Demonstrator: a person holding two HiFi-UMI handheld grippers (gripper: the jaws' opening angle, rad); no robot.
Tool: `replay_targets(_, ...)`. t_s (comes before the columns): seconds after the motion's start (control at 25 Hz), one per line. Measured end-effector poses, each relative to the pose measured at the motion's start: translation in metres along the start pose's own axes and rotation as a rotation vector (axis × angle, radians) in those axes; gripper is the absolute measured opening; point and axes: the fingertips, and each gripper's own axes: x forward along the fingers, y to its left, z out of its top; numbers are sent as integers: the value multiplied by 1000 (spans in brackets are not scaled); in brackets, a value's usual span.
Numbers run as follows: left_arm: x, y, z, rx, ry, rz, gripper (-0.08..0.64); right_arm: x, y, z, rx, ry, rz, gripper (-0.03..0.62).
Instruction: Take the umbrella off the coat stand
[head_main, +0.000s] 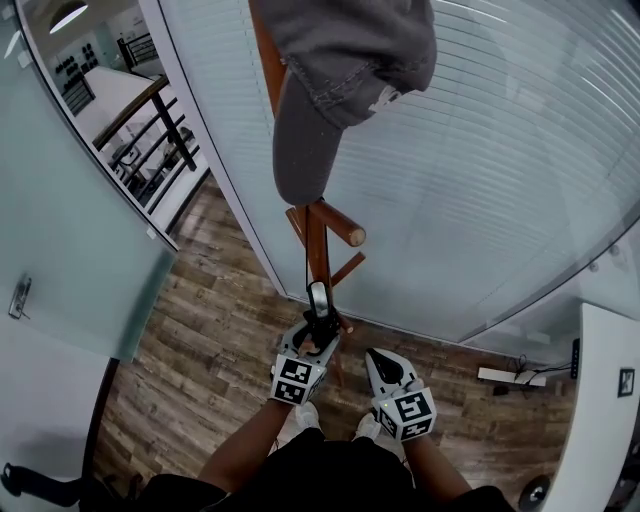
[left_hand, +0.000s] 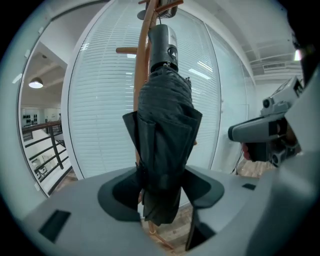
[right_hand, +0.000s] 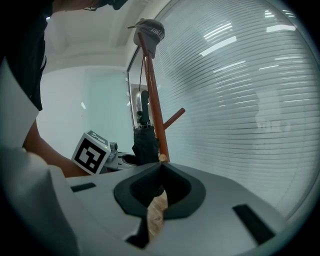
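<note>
Head view: at 12 o'clock a grey cap (head_main: 340, 90) hides the coat stand's (head_main: 317, 245) top from me; toward 6 o'clock my left gripper (head_main: 319, 336) covers most of the umbrella (head_main: 318, 298).

I read the umbrella (left_hand: 165, 150) as matt black cloth with a glossy handle (left_hand: 162, 47) — the stand (head_main: 317, 245) is smooth varnished wood, the cap (head_main: 340, 70) grey woven cloth, the floor (head_main: 210, 330) grainy wood planks.

Umbrella (left_hand: 165, 150) hanging on coat stand (head_main: 318, 250), between jaws of left claw (head_main: 318, 335), cap (head_main: 330, 90) atop stand, right claw (head_main: 378, 358) beside
</note>
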Motion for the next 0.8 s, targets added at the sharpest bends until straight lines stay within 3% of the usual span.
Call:
replay_targets(0.4, -32, -6, 50, -4, -99, 15, 255, 6, -7, 7, -5, -42, -13, 6)
replay_targets(0.8, -60, -18, 107, 113, -208, -15, 253, 7, -12, 15, -6, -71, -27, 6)
